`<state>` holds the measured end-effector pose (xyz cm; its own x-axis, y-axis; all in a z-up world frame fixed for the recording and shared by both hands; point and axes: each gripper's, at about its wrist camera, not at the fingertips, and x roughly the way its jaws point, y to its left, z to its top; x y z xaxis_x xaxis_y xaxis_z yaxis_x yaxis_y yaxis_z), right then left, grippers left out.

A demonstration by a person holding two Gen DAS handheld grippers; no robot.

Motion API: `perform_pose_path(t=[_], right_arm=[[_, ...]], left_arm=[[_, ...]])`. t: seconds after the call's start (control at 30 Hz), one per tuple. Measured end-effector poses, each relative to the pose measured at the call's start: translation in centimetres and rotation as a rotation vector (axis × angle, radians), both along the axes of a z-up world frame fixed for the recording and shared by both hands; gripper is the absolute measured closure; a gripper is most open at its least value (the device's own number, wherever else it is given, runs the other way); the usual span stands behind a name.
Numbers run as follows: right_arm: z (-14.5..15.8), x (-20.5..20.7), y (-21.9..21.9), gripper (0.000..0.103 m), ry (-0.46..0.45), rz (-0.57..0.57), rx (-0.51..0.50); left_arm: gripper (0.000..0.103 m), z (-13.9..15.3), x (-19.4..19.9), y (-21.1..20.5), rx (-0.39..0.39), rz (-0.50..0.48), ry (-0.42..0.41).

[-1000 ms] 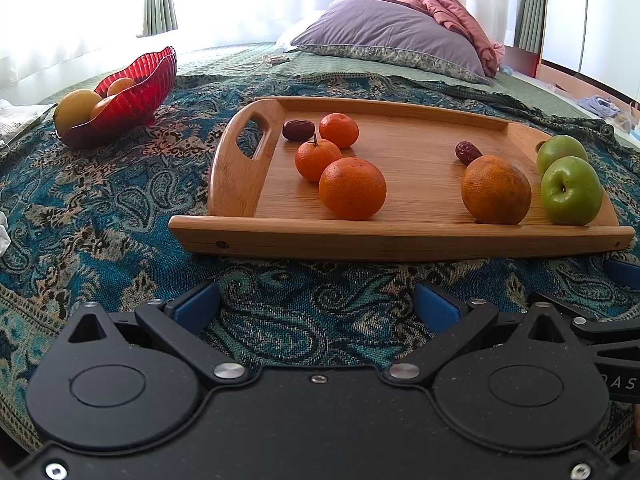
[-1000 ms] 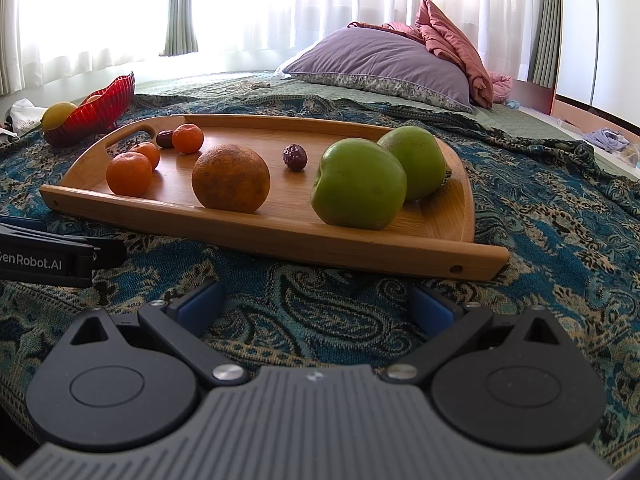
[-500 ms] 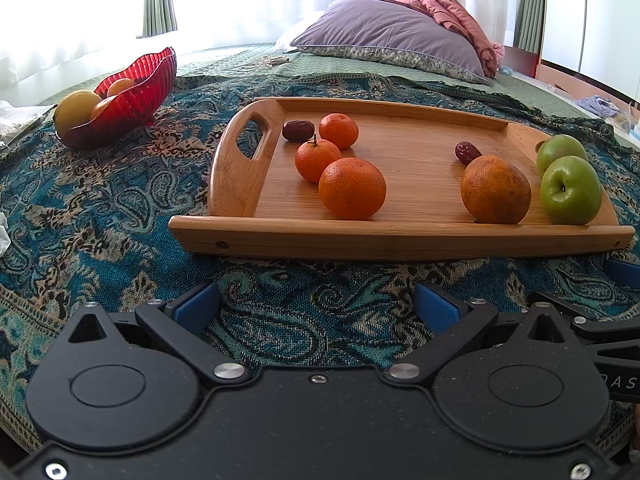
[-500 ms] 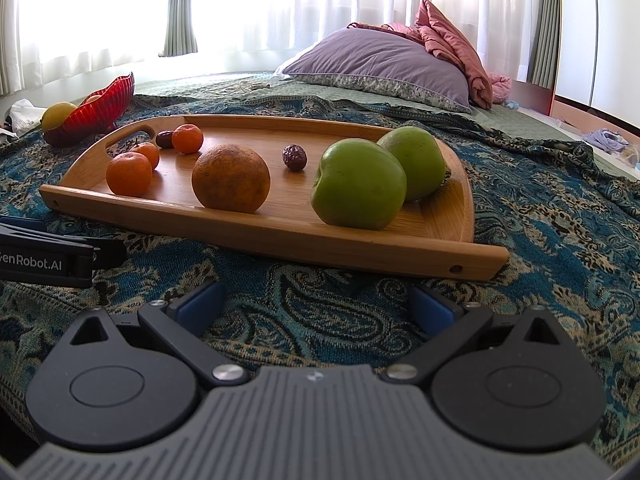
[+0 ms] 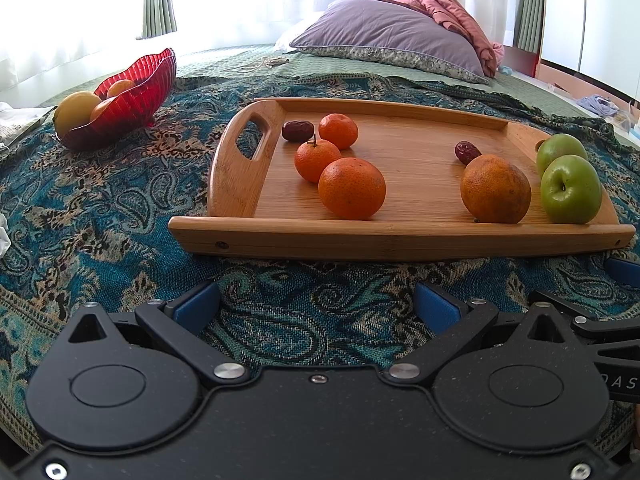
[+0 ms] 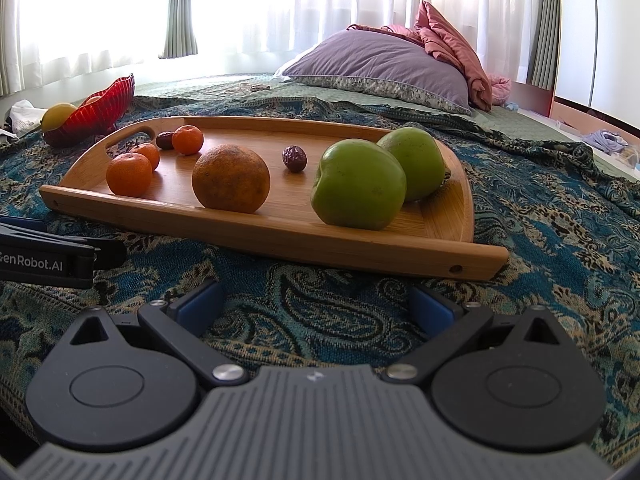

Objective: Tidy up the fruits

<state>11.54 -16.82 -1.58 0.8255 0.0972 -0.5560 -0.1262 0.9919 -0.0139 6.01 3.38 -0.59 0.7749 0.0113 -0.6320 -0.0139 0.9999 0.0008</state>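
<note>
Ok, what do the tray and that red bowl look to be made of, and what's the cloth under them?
Tray: looks like bamboo or light wood, smooth satin finish; fine straight grain strips and a screw in its front rail.
Red bowl: probably glass, possibly plastic; translucent, ribbed, glossy, with light glowing through the rim.
Cloth: woven fabric, matte, with a teal and tan paisley pattern and visible weave.

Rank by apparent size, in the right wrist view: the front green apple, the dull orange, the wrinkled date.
1. Front green apple, though it is nearest the camera.
2. Dull orange, only slightly smaller.
3. Wrinkled date, clearly smallest.
</note>
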Motion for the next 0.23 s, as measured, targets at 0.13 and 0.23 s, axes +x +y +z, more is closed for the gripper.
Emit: perform_pose_path(t=[0.13,0.23], right_arm=[[-0.01,-0.01,0.0,0.0,0.0,0.0,0.0],[-0.02,-0.02,0.0,0.0,-0.001,0.0,0.0]], left_arm=[[0.0,0.07,-0.03,-0.07,0.002,-0.001,-0.004],[0.0,0.17,-0.15,-0.16,0.008,-0.004,-0.013]])
